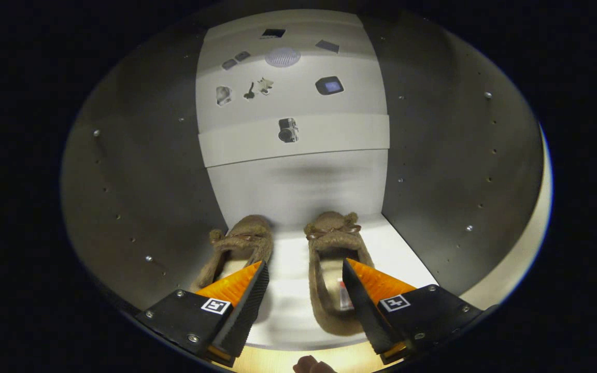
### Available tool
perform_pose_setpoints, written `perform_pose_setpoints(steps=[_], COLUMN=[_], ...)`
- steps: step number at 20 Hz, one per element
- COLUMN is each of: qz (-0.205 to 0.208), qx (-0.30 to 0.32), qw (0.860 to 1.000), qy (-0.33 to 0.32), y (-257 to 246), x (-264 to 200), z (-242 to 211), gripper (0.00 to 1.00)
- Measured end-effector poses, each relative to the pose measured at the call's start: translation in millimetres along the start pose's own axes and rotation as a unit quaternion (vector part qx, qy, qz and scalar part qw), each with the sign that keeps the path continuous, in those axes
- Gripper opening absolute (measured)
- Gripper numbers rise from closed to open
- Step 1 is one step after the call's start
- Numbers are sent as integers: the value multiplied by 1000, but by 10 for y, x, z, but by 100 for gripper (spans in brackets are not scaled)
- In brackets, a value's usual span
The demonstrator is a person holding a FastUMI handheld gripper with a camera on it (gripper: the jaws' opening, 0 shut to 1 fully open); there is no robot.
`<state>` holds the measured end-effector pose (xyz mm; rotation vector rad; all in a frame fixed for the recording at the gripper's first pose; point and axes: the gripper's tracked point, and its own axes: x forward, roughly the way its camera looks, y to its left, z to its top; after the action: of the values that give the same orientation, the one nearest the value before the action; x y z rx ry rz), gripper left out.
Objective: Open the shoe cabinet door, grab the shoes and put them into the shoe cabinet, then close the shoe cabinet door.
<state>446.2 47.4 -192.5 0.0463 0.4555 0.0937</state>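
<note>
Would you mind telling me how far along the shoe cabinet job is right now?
Done: both shoes sit side by side on the cabinet shelf, toes towards its back panel. In hand: the hand-held gripper is open, fingers spread over the shoes, gripping nothing. Left: close the cabinet door.

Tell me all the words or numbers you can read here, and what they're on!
None can be read.
Gripper, open: each finger carries a square black-and-white marker, a pattern, not words.
Right slipper: the insole label is too blurred.
Stickers on the cabinet's back wall: pictures.
</note>
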Motion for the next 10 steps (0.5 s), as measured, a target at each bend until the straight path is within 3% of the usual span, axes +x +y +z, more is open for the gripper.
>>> perform_pose_setpoints(steps=[10], qz=[54], qx=[-5], qw=[998], qy=[-36], y=[-66], x=[-1651], z=[-391], gripper=[93])
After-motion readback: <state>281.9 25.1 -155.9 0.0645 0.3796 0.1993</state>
